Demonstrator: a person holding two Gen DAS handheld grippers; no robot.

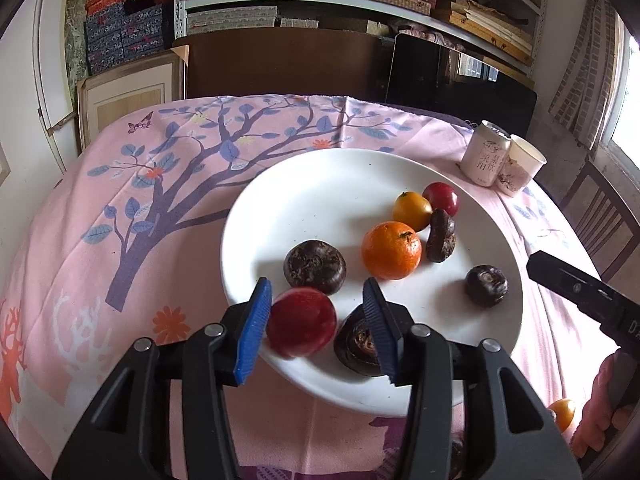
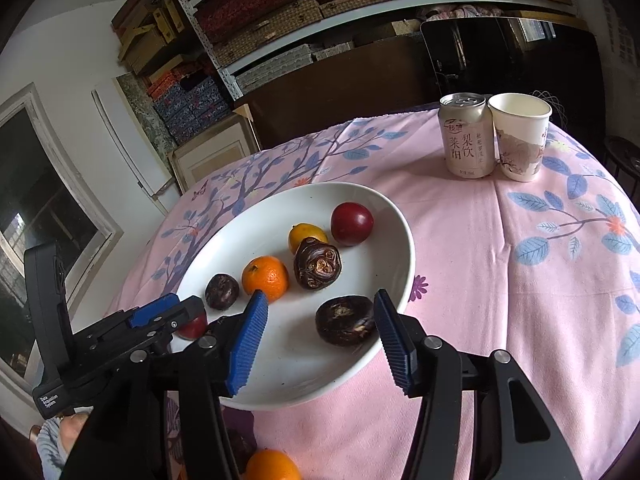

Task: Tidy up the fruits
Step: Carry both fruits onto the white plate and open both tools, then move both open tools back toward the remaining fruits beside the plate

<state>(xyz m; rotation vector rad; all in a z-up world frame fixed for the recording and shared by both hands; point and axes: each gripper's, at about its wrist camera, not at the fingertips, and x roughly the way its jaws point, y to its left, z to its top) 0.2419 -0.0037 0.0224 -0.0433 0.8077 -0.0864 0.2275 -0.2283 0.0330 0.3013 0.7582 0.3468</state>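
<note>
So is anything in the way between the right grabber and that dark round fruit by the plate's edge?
No. The right gripper stands open, and the dark fruit on the white plate sits between its fingers with nothing visible in front.

Four chestnuts (image 1: 315,266), two plums (image 1: 301,322) (one plate (image 1: 320,184)).

The can (image 2: 467,136), well beyond the right claw (image 2: 318,336) and touching a paper cup (image 2: 520,142), bears large vertical Chinese characters: 梨饮 in one column and 莱阳 to its left, with a small round emblem above them. A thinner column of smaller characters at the right of these and a tiny line near the can's foot are too small to read. The cup shows part of one brush-style character at its right edge, cut off. On the black handle (image 2: 50,398) left of the right claw, small white print reads "Data Acquisition System". In the left wrist view the can (image 1: 482,156) shows 梨饮 again.
</note>
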